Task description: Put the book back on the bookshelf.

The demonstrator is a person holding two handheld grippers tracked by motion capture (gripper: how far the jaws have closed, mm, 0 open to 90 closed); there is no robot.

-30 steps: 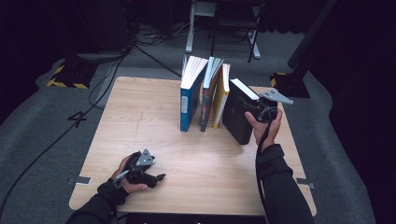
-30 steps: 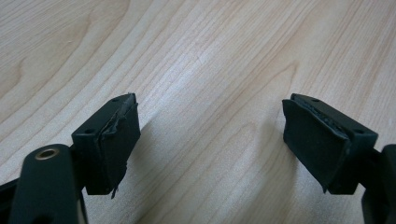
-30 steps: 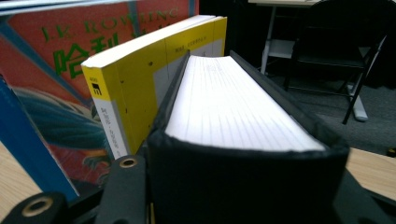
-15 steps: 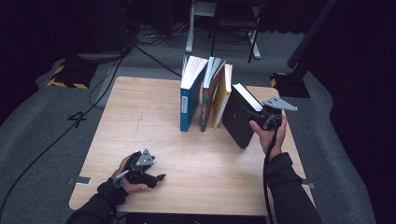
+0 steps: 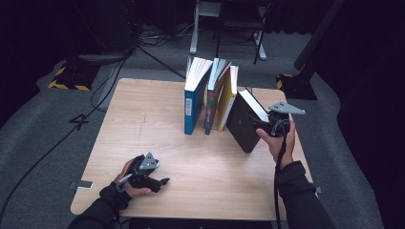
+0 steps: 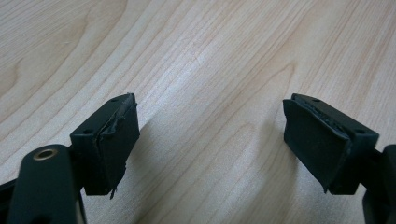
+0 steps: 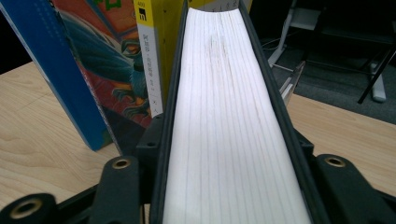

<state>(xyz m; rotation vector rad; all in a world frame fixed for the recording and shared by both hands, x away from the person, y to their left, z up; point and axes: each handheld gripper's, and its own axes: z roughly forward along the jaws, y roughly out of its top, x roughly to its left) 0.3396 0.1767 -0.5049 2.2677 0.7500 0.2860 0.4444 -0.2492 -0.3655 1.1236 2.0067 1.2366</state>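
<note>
- Where the row of upright books stands at the far middle of the bench (image 5: 157, 124), the black book (image 5: 243, 121) is the last one on its right, leaning leftward with its top edge toward the yellow book (image 5: 228, 98), foot planted apart from the row.
- Thick hardback by the look: likely heavy for its size, stiff boards, smooth dark cover that could slip. White page block (image 7: 224, 116) faces up and toward the right gripper (image 5: 267, 128).
- Best hold, by my reading: across both covers near the open page edge, high on the book, so the weight hangs below the hold and the boards take the squeeze rather than the pages.
- Right gripper view: black book runs straight up between the two fingers (image 7: 149, 140), one cover against each side. Jaws have just been opening with the book between them; whether the pads press on the covers at this moment I cannot tell.
- Blue book (image 7: 51, 70) and a picture-covered book (image 7: 116, 60) stand beyond the yellow one, left of the black book.
- Left gripper (image 5: 152, 180) rests on the near left of the bench, well apart from the black book, fingers (image 6: 109, 140) spread with bare wood between them.
</note>
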